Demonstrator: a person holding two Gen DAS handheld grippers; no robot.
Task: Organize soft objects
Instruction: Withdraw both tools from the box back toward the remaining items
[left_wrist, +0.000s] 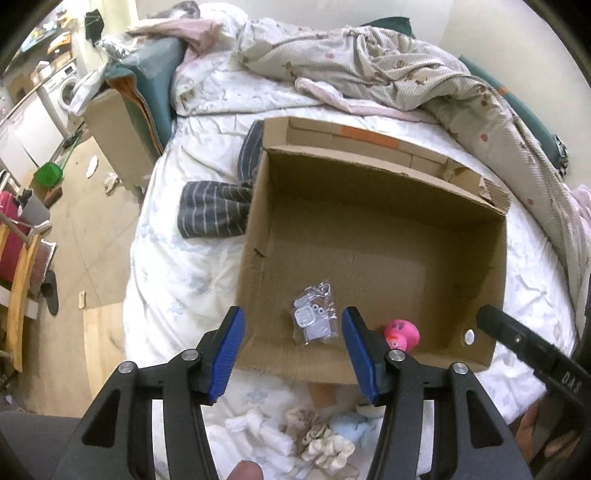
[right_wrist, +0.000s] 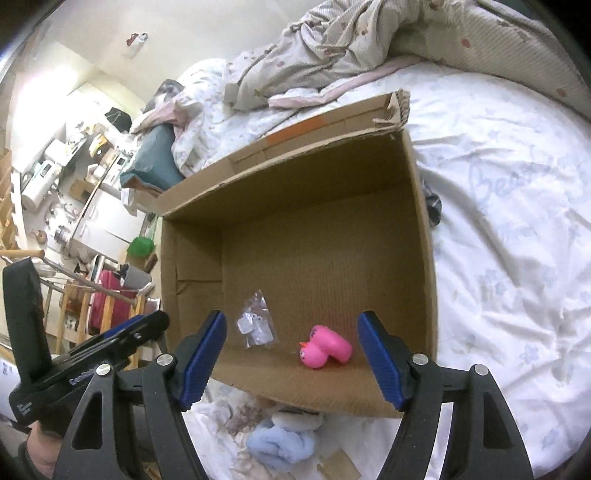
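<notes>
An open cardboard box (left_wrist: 373, 184) (right_wrist: 295, 391) sits on the bed. Inside lie a pink rubber duck (left_wrist: 400, 334) (right_wrist: 325, 350) and a clear plastic bag of small parts (left_wrist: 316, 317) (right_wrist: 256, 326). My left gripper (left_wrist: 293, 354) is open and empty, held above the box's near wall. My right gripper (right_wrist: 291, 360) is open and empty, above the near wall close to the duck. Soft items lie on the bed in front of the box: a light blue cloth (left_wrist: 351, 428) (right_wrist: 279, 445), a beige floral cloth (left_wrist: 317, 435) and white cloth (left_wrist: 251, 424).
Striped grey fabric (left_wrist: 214, 212) lies left of the box. A rumpled blanket (left_wrist: 388, 77) (right_wrist: 362, 40) covers the far bed. A small dark object (right_wrist: 433, 206) lies right of the box. The left bed edge drops to a cluttered floor (left_wrist: 74, 221).
</notes>
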